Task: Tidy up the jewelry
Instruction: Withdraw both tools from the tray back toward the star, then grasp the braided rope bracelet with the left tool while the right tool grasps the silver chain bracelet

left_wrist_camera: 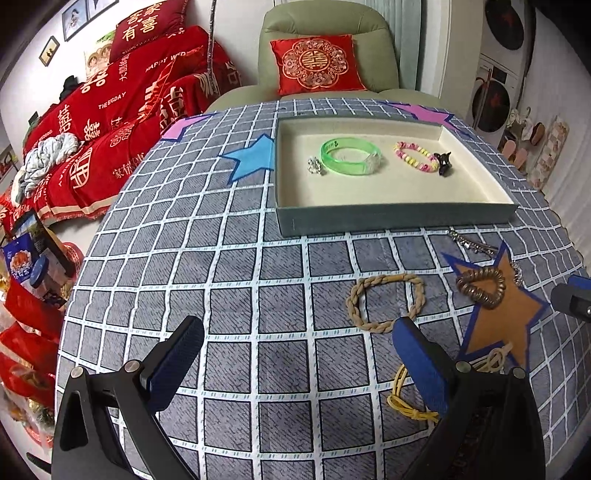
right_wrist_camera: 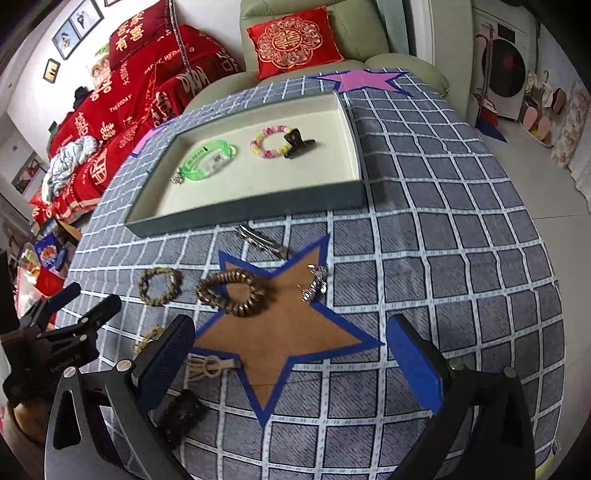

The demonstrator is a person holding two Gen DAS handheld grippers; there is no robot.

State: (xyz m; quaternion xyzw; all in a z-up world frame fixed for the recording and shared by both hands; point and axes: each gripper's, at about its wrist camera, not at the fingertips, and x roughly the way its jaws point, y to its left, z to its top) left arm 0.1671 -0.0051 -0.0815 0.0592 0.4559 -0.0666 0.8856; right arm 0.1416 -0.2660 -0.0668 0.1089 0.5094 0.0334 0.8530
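Observation:
A shallow cream-lined tray [left_wrist_camera: 391, 218] [right_wrist_camera: 258, 212] sits at the far side of the checked cloth. It holds a green bangle [left_wrist_camera: 349, 157] [right_wrist_camera: 208, 162], a pink-yellow bead bracelet [left_wrist_camera: 413, 157] [right_wrist_camera: 269, 142], a dark claw clip [left_wrist_camera: 443, 164] [right_wrist_camera: 297, 140] and a small silver piece [left_wrist_camera: 316, 166]. Loose on the cloth lie a braided tan band [left_wrist_camera: 384, 301] [right_wrist_camera: 160, 286], a bronze coil tie [left_wrist_camera: 482, 286] [right_wrist_camera: 232, 291], a silver hair clip [right_wrist_camera: 260, 238] and a silver brooch [right_wrist_camera: 316, 282]. My left gripper [left_wrist_camera: 299, 354] and right gripper [right_wrist_camera: 291, 350] both stand open, empty, above the cloth.
A yellow cord [left_wrist_camera: 404, 400], a cream knotted piece [right_wrist_camera: 207, 365] and a dark beaded item [right_wrist_camera: 183, 413] lie near the front. An orange star patch [right_wrist_camera: 284, 332] marks the cloth. A green armchair [left_wrist_camera: 325, 22] with a red cushion and a red-covered sofa [left_wrist_camera: 122, 122] stand behind.

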